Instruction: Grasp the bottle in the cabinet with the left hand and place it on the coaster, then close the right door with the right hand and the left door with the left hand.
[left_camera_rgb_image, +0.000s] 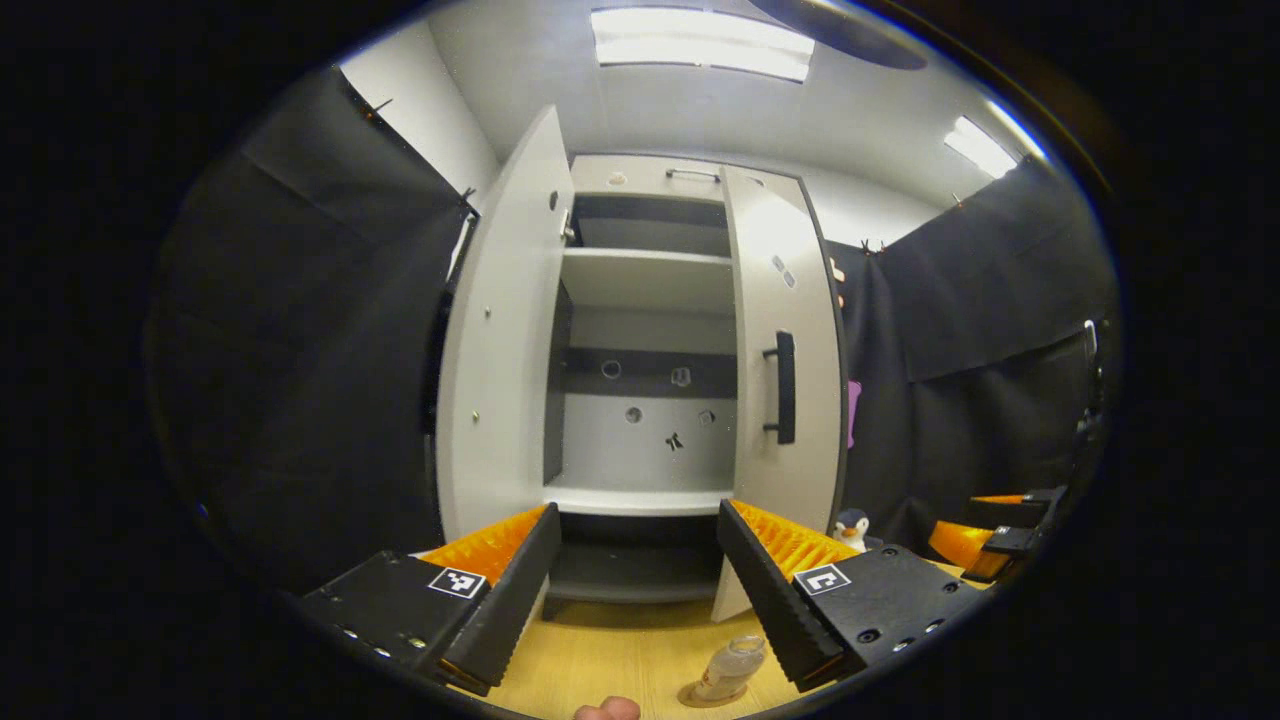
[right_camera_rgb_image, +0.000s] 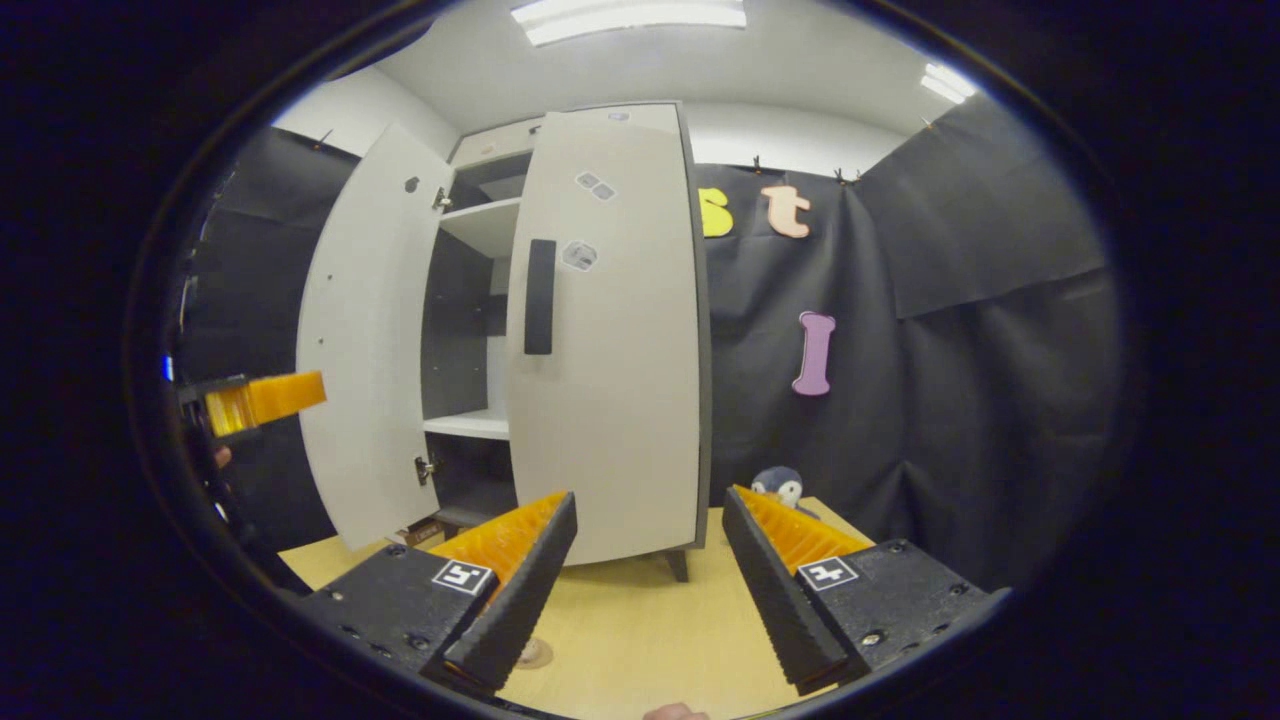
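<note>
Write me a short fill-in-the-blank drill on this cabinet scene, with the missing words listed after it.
1. The bottle stands on the ____ on the table.
2. The cabinet's right door is nearly closed, while the left door is wide ____.
3. The left tongs and the right tongs are both open and hold ____.
4. A toy ____ sits on the table beside the cabinet.

Missing words: coaster; open; nothing; penguin

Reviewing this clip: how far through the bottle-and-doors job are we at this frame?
Done: the bottle stands on the coaster on the table, and the right door looks shut. In hand: nothing; the left gripper is open and empty, facing the cabinet, and the right gripper is open too. Left: the left door stands wide open and needs closing.
</note>
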